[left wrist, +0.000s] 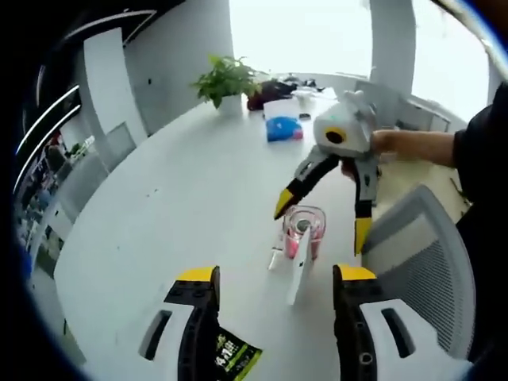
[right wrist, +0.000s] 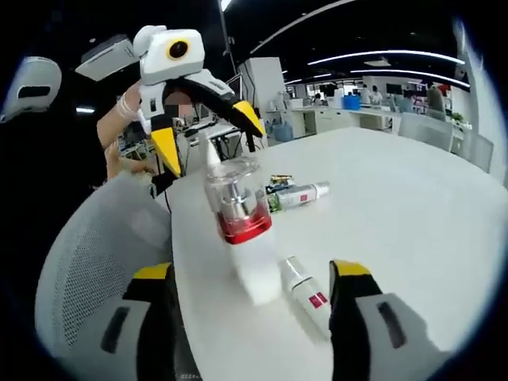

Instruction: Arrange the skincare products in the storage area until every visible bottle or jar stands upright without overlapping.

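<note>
A clear jar (left wrist: 304,230) with a pink-red base stands upright on the white table (left wrist: 175,198). A white tube (left wrist: 302,270) lies flat just in front of it, with a small white item (left wrist: 275,258) beside it. My left gripper (left wrist: 275,274) is open, short of the tube. My right gripper (left wrist: 323,222) hangs open over the jar from the far side. In the right gripper view the jar (right wrist: 238,202) stands beyond my open right gripper (right wrist: 252,271), a white tube with a red label (right wrist: 305,290) lies near its right jaw, and a green-labelled tube (right wrist: 298,194) lies behind.
A dark sachet (left wrist: 234,357) with green print lies by my left jaw. A potted plant (left wrist: 225,79) and a blue object (left wrist: 283,128) sit at the table's far end. A grey mesh chair (left wrist: 421,262) stands at the table edge beside the person's hand (left wrist: 397,143).
</note>
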A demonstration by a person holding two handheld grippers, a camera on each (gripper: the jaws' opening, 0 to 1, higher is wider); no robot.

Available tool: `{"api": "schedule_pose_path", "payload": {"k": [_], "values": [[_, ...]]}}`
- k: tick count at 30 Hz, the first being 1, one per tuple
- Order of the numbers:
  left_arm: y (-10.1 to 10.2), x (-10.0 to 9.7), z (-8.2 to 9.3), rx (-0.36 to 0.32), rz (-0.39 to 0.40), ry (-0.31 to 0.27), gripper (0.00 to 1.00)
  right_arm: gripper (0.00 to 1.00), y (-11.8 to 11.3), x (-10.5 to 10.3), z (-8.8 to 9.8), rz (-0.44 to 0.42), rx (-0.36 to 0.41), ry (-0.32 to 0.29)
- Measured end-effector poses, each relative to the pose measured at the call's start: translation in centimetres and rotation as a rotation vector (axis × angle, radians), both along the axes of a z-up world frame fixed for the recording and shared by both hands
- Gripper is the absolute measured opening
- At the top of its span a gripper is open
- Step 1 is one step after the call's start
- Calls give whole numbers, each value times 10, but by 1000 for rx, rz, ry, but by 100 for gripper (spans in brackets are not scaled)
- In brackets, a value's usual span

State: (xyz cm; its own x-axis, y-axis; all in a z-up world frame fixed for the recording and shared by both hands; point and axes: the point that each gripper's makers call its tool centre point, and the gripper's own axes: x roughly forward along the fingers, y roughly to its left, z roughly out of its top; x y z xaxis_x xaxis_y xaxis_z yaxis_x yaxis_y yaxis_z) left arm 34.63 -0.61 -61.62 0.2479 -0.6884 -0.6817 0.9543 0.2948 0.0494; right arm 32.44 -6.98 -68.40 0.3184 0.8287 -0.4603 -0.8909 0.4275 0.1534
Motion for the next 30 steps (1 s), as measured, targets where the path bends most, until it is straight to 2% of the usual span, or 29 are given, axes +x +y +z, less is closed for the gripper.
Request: {"api": "schedule_pose_path", "payload": {"k": [2,7,13,20,24,30], "values": [[7,3,-2,-2,27,1,57,89,-1,2,2,-11,-19,-18],[26,8,-2,-25,82,8,60,99,-3,1,4,-33,-69,-14],[46,12,-4,-25,124,-2,63,99,-4,-3,12,-38,-122,-21],[70,10,-5,-34,186,0,70,99,-7,-3,29,-60,-187,-65],[78,5,-7,-24,217,-17,78,99,-3,-7,39,-39,-184,-80],[90,1,-10,-31,250,-12,81,100,0,-9,55,-35,-219,-104]]}}
